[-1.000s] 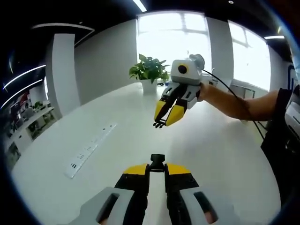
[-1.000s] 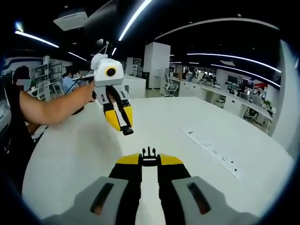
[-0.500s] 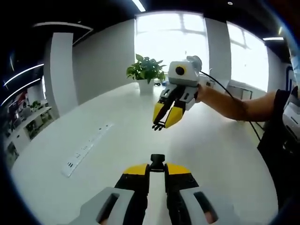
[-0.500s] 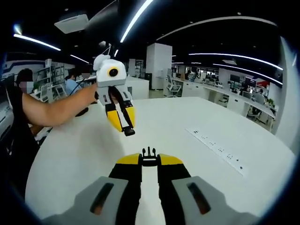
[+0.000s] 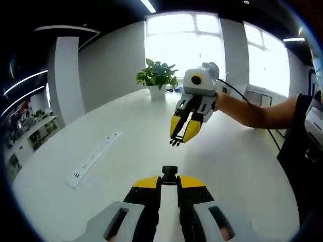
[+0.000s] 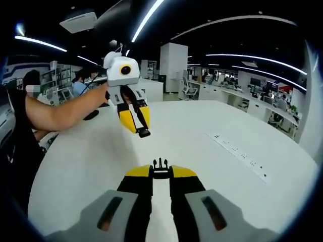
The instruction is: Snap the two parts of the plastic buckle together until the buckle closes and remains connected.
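My left gripper (image 5: 169, 179) is shut on the black socket half of the buckle (image 5: 169, 172), whose end sticks out past the yellow tips. In the right gripper view it hangs above the table as the left gripper (image 6: 142, 130), still pinching the socket half of the buckle (image 6: 144, 133). My right gripper (image 6: 160, 173) is shut on the black pronged half of the buckle (image 6: 160, 166), prongs pointing forward. In the left gripper view the right gripper (image 5: 178, 139) comes in from the right, with the pronged half of the buckle (image 5: 175, 142) at its tips. The two halves are apart, facing each other in the air.
A round white table (image 5: 101, 166) lies below both grippers. A white power strip (image 5: 95, 159) is set into it, seen also as the power strip (image 6: 240, 157) in the right gripper view. A potted plant (image 5: 157, 76) stands at the far edge. A person's forearm (image 6: 60, 111) holds each gripper.
The two grippers have drawn a little closer and lined up more; in each view the other gripper has shifted slightly right and lower toward the buckle half held in front.
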Demonstrator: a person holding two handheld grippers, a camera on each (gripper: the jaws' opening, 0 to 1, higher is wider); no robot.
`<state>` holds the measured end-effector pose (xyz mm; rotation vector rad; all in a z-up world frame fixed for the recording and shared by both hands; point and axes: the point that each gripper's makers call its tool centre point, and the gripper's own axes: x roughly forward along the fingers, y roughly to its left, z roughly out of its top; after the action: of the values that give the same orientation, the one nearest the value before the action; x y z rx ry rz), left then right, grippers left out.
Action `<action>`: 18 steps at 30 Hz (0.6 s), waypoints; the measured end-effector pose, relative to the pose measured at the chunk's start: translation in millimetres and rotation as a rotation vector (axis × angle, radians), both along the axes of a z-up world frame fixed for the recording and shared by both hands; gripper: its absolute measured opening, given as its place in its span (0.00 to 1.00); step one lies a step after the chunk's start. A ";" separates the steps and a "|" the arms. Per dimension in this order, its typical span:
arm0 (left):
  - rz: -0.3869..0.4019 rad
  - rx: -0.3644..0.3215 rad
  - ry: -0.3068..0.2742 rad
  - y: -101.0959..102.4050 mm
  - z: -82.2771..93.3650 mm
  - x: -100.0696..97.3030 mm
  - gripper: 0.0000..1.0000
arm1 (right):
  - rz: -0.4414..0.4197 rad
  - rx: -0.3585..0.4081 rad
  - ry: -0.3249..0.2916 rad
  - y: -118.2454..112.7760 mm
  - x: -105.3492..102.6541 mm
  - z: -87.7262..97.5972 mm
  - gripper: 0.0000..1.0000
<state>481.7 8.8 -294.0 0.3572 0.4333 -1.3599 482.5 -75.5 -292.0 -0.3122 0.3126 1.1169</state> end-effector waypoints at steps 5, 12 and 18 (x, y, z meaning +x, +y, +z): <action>0.000 0.005 -0.002 1.1 -2.0 -3.6 0.11 | 0.000 -0.001 0.000 0.7 -2.3 -1.0 0.12; 0.005 0.011 -0.009 3.8 -5.8 -7.4 0.11 | -0.002 -0.003 0.003 -1.7 -5.8 -4.3 0.12; 0.019 0.008 -0.005 2.4 -7.7 -7.5 0.11 | -0.002 0.001 0.004 -1.5 -5.8 -4.5 0.12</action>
<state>474.2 11.2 -301.6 0.3625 0.4375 -1.3389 476.7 -77.0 -296.5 -0.3089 0.3158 1.1157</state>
